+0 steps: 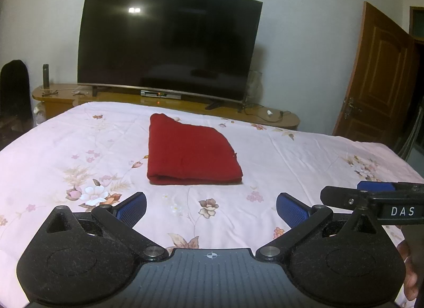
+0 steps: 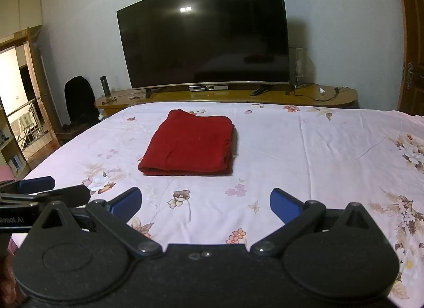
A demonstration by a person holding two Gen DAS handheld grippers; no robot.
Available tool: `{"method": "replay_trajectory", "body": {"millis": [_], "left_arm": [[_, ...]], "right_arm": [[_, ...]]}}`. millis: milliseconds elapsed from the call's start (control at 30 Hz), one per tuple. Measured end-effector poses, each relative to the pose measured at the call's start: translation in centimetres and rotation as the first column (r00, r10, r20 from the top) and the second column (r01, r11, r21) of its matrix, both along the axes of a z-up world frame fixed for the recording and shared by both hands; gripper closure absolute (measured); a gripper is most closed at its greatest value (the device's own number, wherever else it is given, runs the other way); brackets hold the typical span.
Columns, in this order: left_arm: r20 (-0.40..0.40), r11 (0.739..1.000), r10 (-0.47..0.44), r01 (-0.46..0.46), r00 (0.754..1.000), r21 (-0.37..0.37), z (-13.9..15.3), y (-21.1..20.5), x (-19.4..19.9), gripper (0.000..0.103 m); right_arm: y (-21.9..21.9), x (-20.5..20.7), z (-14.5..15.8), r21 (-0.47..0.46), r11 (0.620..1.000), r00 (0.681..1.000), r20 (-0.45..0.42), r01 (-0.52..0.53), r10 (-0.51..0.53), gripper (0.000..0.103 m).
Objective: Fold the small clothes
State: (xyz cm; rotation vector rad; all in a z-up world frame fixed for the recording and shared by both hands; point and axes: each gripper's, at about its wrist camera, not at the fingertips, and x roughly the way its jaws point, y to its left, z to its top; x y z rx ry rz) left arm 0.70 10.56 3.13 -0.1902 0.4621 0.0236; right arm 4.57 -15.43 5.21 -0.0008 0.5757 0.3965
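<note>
Floral bed (image 1: 291,148), TV (image 1: 169,42) behind. Folded red cloth (image 1: 189,151) lies ahead of both grippers, left (image 1: 211,205) and right (image 2: 205,203), fingers spread wide, empty, well apart from it.

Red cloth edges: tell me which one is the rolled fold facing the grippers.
The near edge of the red cloth, a rounded doubled lip. The far edge lies flatter and slants toward the TV.

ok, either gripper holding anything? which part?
Nothing held. Left gripper and right gripper are both open, short of the folded red garment on the bed.
</note>
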Motion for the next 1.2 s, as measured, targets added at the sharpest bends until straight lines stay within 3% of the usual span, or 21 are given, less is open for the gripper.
{"method": "replay_trajectory", "body": {"millis": [1200], "left_arm": [[0.019,0.999,-0.029,0.029,0.999,0.020,0.31,-0.52,0.91,0.000]], "right_arm": [[0.51,0.42,0.11,-0.010,1.000,1.000,0.011,0.021,-0.020,0.001]]}}
